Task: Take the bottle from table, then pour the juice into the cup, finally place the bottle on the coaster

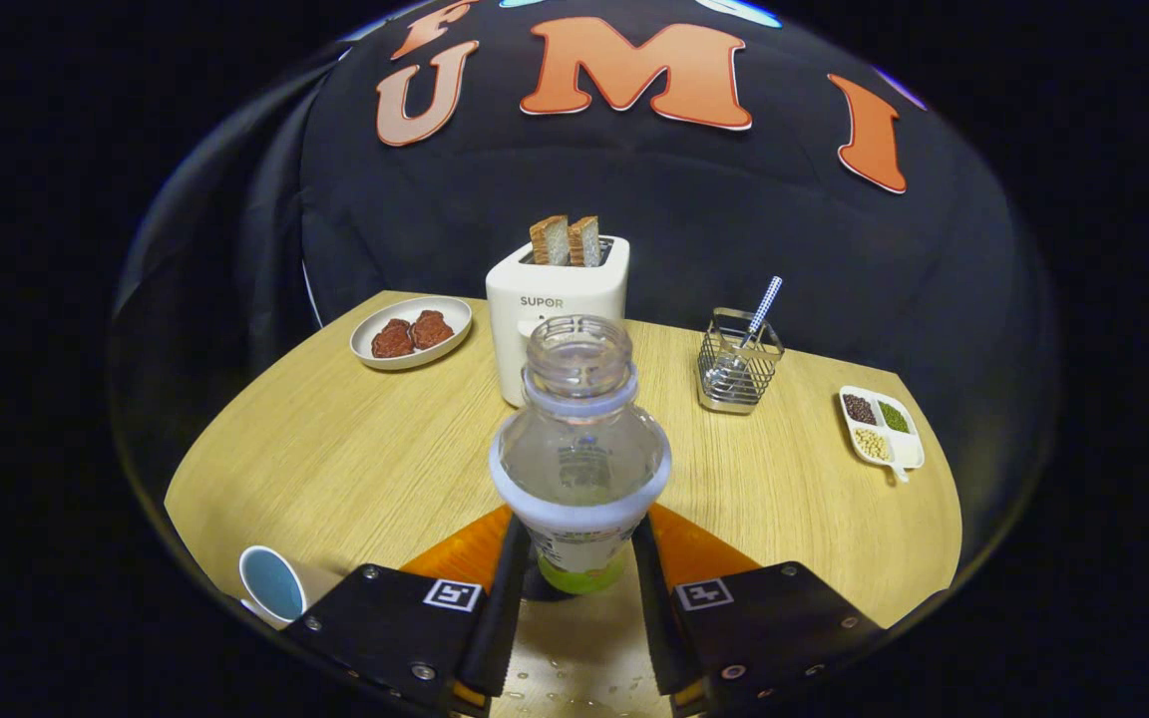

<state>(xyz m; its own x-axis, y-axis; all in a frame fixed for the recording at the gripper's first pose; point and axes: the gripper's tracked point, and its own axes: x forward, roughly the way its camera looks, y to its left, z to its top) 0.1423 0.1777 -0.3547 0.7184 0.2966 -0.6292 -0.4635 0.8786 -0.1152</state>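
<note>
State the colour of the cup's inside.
Light blue inside the cup, seen in the gripper view.

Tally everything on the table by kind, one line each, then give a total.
Bottle, uncapped, clamped between the gripper fingers: 1
Cup: 1
Toaster: 1
Bread slices in the toaster: 2
Plate with two brown pieces: 1
Wire caddy: 1
Divided dish: 1
Total: 8
</note>
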